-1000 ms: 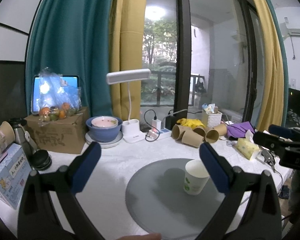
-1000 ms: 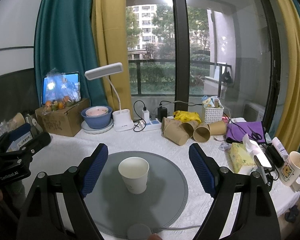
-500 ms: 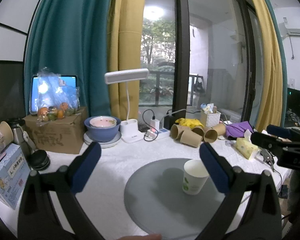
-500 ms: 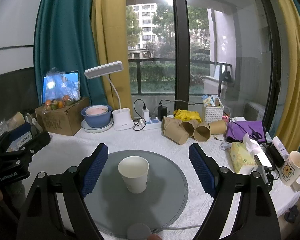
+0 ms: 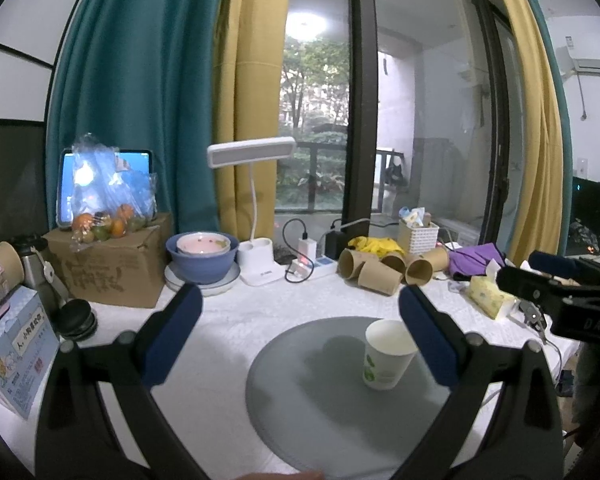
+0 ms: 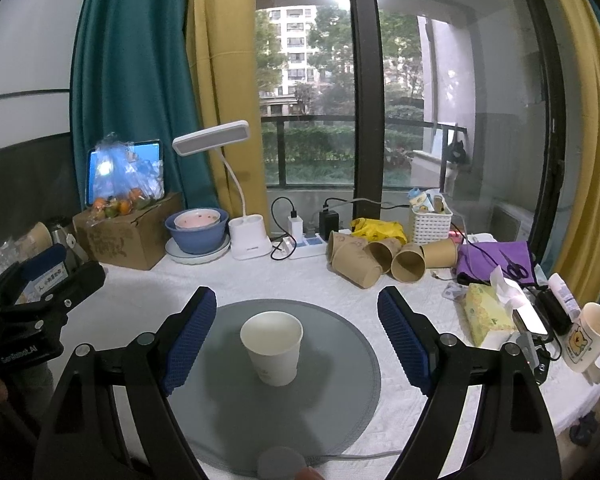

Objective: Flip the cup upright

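Note:
A white paper cup (image 6: 272, 347) stands upright, mouth up, on a round grey mat (image 6: 340, 376). It also shows in the left wrist view (image 5: 386, 356), on the right part of the mat (image 5: 308, 392). My right gripper (image 6: 296, 344) is open and empty, its blue pads either side of the cup and clear of it. My left gripper (image 5: 300, 336) is open and empty, held back over the table with the cup beside its right finger. Each gripper shows at the edge of the other's view.
Several brown paper cups (image 6: 372, 258) lie on their sides at the back. A white desk lamp (image 6: 236, 200), blue bowl (image 6: 196, 230), cardboard box with fruit (image 6: 124, 236), tissue pack (image 6: 488, 312) and bear mug (image 6: 590, 338) stand around the mat.
The left wrist view has drifted slightly, so the cup sits a little lower and further left in it. The cup and the right gripper have not visibly moved.

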Tool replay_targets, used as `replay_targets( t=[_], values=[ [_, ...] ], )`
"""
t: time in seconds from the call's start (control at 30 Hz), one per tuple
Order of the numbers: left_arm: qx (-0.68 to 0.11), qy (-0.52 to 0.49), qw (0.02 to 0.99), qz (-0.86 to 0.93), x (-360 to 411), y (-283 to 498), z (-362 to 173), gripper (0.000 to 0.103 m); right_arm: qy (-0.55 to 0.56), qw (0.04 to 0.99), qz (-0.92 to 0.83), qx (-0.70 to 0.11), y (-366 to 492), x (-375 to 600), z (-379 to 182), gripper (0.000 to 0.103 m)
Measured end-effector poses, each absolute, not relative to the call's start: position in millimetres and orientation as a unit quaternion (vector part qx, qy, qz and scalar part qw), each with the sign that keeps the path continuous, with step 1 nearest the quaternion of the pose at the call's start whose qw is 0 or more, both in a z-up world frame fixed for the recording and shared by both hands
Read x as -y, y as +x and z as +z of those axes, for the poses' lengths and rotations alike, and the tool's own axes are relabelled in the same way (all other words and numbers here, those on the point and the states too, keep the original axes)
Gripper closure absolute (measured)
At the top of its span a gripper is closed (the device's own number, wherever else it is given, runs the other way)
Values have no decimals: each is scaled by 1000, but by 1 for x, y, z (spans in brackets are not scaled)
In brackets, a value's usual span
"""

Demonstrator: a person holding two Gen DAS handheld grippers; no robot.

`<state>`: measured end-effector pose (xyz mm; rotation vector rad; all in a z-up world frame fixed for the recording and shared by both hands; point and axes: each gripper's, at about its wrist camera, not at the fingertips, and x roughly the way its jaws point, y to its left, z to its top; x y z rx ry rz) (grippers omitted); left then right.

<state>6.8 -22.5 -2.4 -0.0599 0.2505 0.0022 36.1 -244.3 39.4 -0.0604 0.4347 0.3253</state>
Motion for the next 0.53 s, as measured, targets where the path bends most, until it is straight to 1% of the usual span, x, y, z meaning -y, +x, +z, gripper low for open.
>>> replay_targets(
  t=[0.47,0.53],
  values=[
    [-126,-34,991,-11,23,4,-4,3,-30,963,163,-215,38,240,41,17],
    [-125,-22,992,-11,24,4,-4,3,-34,962,164,-217,37,239,41,18]
  ],
)
